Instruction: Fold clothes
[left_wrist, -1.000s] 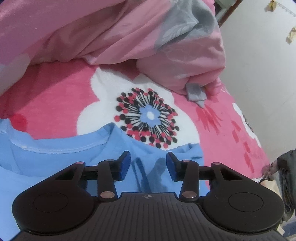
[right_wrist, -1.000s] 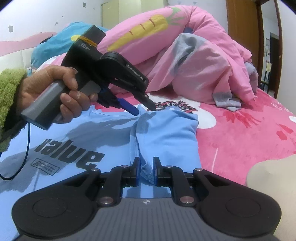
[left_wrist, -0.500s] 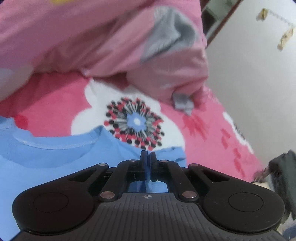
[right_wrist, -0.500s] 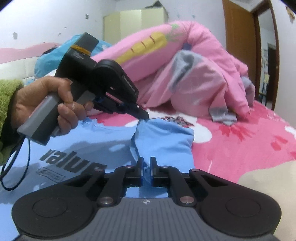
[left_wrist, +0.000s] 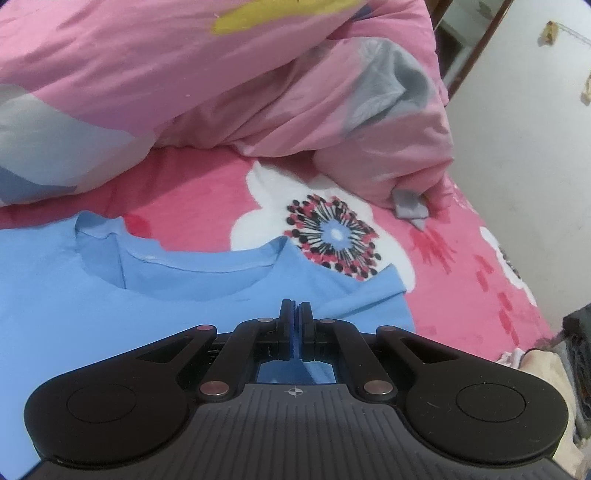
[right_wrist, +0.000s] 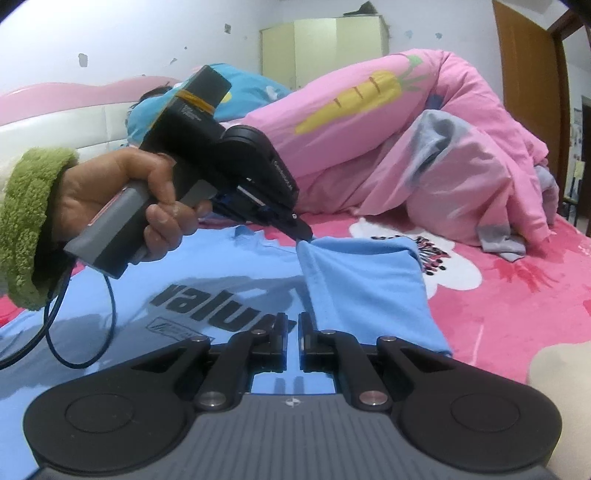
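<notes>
So there's a light blue t-shirt spread flat on the bed, soft thin jersey with dark lettering across the chest and a ribbed round collar. The bedsheet is fuzzy pink fleece with big white flowers. A puffy pink quilt with a carrot print is heaped behind it. The left gripper has its fingers pinching the shirt near the shoulder, lifting a fold. The right gripper has its fingers pressed onto that same fold's edge lower down.
</notes>
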